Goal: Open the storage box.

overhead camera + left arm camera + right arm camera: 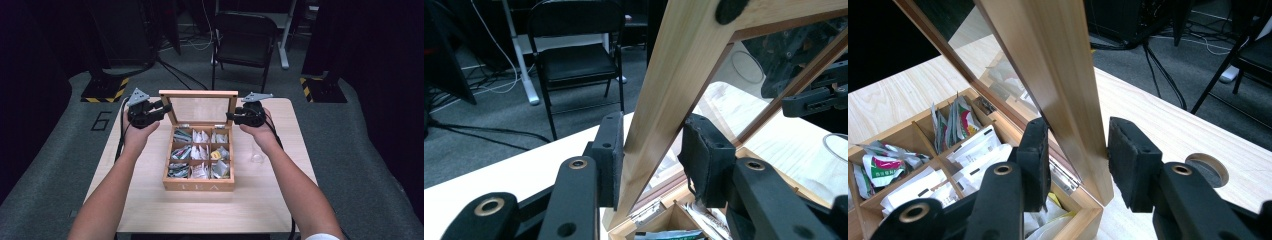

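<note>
Either side of the tea box (198, 185): left claw (655, 160) and right claw (1075, 162) straddle lid (199, 93) edges, jaws parted, likely steadying it upright.

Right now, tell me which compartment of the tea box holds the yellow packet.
The right compartment of the middle row in the tea box: its yellow packet stands out, while the others hold white, silver or green sachets.

The tea box (198, 186) is pale honey wood with faint white lettering on its front, and its lid (198, 93) has the same wood framing clear glass. Its 9 compartments hold sachets (200, 152) in white, silver, green, red and yellow. Both grippers are black, on a light woodgrain table (150, 210).
</note>
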`<move>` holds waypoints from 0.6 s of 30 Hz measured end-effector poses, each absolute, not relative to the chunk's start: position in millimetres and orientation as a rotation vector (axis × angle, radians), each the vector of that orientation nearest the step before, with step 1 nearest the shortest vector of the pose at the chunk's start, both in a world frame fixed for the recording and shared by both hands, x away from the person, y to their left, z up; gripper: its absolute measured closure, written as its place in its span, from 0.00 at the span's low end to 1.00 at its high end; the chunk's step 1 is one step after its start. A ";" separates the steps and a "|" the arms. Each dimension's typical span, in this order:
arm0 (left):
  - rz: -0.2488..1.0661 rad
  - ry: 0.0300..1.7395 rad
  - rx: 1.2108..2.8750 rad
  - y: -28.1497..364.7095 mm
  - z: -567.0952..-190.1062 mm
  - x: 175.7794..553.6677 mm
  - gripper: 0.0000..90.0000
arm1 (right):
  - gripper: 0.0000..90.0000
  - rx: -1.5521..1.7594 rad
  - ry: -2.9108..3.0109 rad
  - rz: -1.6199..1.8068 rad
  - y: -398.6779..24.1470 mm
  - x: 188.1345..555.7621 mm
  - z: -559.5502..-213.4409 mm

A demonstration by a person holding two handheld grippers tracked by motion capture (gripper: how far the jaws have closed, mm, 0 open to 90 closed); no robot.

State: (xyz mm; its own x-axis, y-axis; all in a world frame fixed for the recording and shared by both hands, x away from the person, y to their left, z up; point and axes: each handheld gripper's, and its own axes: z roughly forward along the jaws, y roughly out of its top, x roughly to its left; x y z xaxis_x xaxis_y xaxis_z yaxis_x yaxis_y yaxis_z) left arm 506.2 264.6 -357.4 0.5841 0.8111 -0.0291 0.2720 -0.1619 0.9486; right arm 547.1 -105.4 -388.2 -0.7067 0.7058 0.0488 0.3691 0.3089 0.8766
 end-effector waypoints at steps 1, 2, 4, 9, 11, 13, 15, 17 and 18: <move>0.613 0.901 1.725 264.8 -356.7 506.8 0.69 | 0.67 0.965 2.237 1.359 -105.3 547.7 -388.7; 0.614 0.904 1.719 264.2 -356.7 507.6 0.69 | 0.68 0.963 2.238 1.356 -105.2 548.4 -389.4; 0.615 0.907 1.717 264.0 -356.7 508.5 0.69 | 0.68 0.962 2.244 1.340 -104.9 550.1 -391.5; 0.618 0.905 1.719 264.3 -357.6 510.7 0.69 | 0.68 0.971 2.246 1.352 -104.9 553.7 -395.9; 0.617 0.908 1.717 263.7 -358.0 512.1 0.69 | 0.68 0.976 2.242 1.359 -104.8 554.4 -396.6; 0.619 0.913 1.721 263.2 -358.2 513.9 0.69 | 0.69 0.971 2.241 1.363 -105.4 555.5 -396.9; 0.624 0.917 1.730 262.0 -359.4 515.7 0.69 | 0.69 0.974 2.237 1.369 -105.4 556.2 -397.1; 0.630 0.923 1.735 261.6 -360.6 517.2 0.70 | 0.69 0.975 2.234 1.369 -105.1 556.9 -397.3; 0.627 0.926 1.729 261.1 -361.2 517.8 0.70 | 0.70 0.981 2.234 1.368 -104.9 557.1 -397.2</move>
